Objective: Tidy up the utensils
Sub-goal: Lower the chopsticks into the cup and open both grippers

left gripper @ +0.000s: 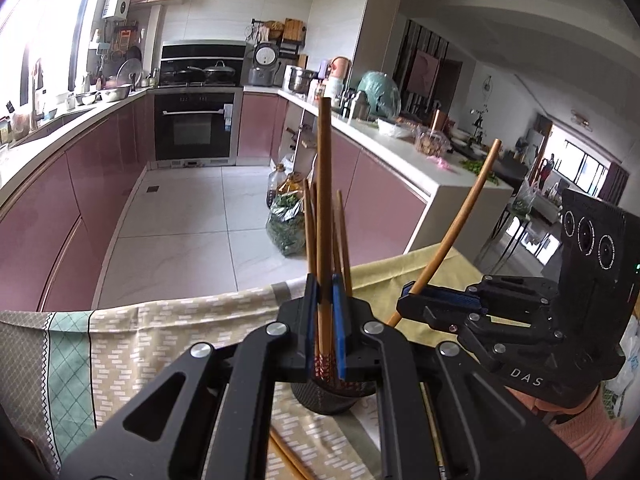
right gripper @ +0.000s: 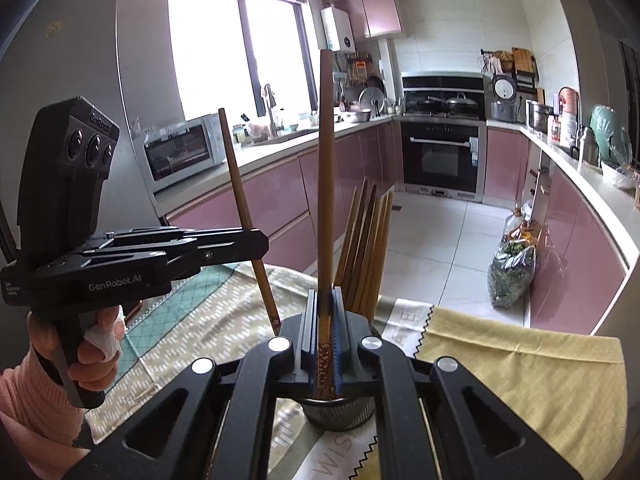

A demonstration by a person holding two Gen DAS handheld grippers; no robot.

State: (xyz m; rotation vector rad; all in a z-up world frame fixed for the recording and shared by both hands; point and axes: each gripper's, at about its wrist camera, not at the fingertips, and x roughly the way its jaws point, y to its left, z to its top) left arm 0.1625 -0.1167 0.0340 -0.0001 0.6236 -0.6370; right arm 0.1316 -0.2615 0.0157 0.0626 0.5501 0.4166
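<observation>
My left gripper (left gripper: 325,296) is shut on a brown chopstick (left gripper: 323,200) held upright over a dark mesh utensil cup (left gripper: 328,396). Several chopsticks (left gripper: 342,236) stand in the cup. My right gripper (right gripper: 325,308) is shut on another chopstick (right gripper: 325,184), upright, its patterned tip just above the mesh cup (right gripper: 340,412), which holds several chopsticks (right gripper: 366,248). In the right wrist view the left gripper (right gripper: 256,242) holds its chopstick (right gripper: 240,184) tilted. In the left wrist view the right gripper (left gripper: 408,300) holds its chopstick (left gripper: 460,224) slanted.
The cup stands on a patterned tablecloth (left gripper: 160,332) with a yellow cloth (right gripper: 520,380) beside it. Loose chopsticks (left gripper: 288,460) lie on the cloth near the cup. Beyond the table edge is the tiled kitchen floor, pink cabinets and a bag of greens (right gripper: 512,272).
</observation>
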